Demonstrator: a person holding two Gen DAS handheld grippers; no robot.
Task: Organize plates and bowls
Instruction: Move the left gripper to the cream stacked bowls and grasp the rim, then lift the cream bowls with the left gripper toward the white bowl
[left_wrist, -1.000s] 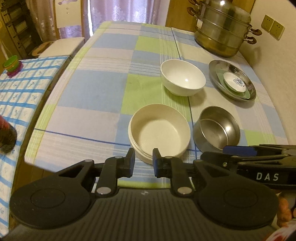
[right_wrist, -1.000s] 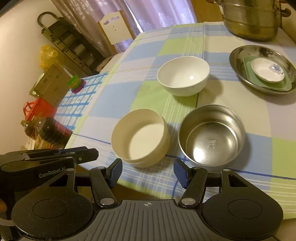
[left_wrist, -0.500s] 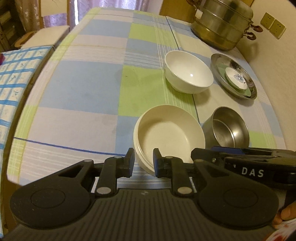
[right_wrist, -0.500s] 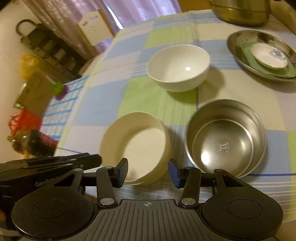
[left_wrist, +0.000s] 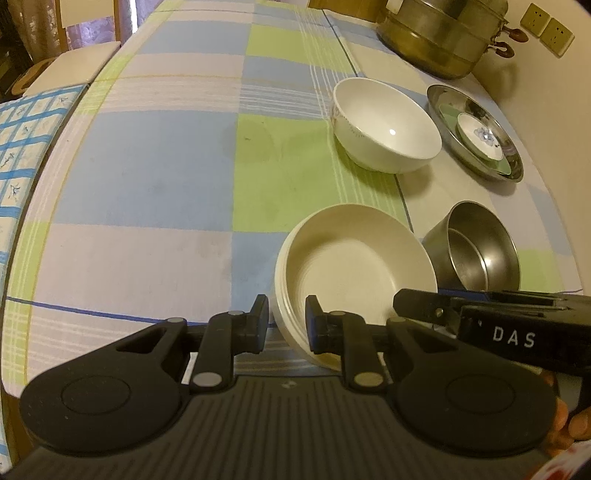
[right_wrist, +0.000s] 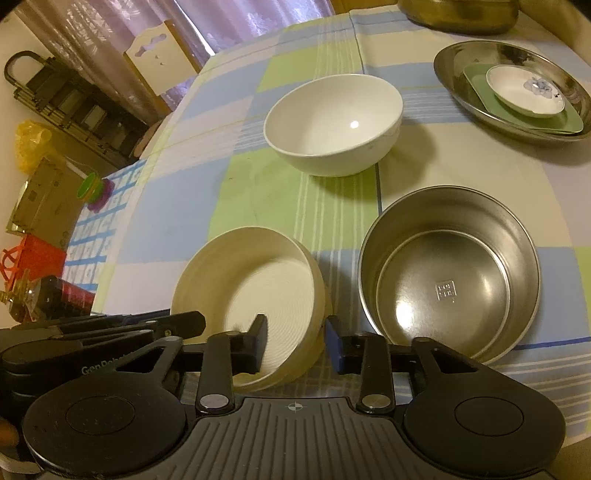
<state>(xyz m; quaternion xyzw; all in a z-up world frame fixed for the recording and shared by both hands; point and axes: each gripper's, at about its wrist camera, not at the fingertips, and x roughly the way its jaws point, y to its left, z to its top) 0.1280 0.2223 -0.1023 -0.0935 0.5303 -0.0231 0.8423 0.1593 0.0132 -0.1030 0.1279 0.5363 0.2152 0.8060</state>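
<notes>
A cream ribbed bowl (left_wrist: 351, 258) (right_wrist: 255, 280) sits near the table's front edge. My left gripper (left_wrist: 286, 319) is open, its fingers straddling the bowl's near-left rim. My right gripper (right_wrist: 295, 339) is open, its fingers straddling the bowl's near-right rim. A steel bowl (left_wrist: 476, 251) (right_wrist: 450, 277) stands right of the cream bowl. A white china bowl (left_wrist: 384, 125) (right_wrist: 332, 118) sits farther back. A steel plate (left_wrist: 509, 162) (right_wrist: 517, 129) at the far right holds a green square plate (right_wrist: 569, 122) and a small flowered saucer (right_wrist: 524, 90).
A large steel steamer pot (left_wrist: 439, 33) stands at the far right by the wall. The checked tablecloth (left_wrist: 147, 166) covers the table. A chair (right_wrist: 162, 62) stands at the far end. A lower side table with a blue grid cloth (left_wrist: 22, 125) is on the left.
Both grippers have moved forward and down to the cream bowl. Each now has one finger inside the rim and one outside. The right gripper's jaws have narrowed a little.
</notes>
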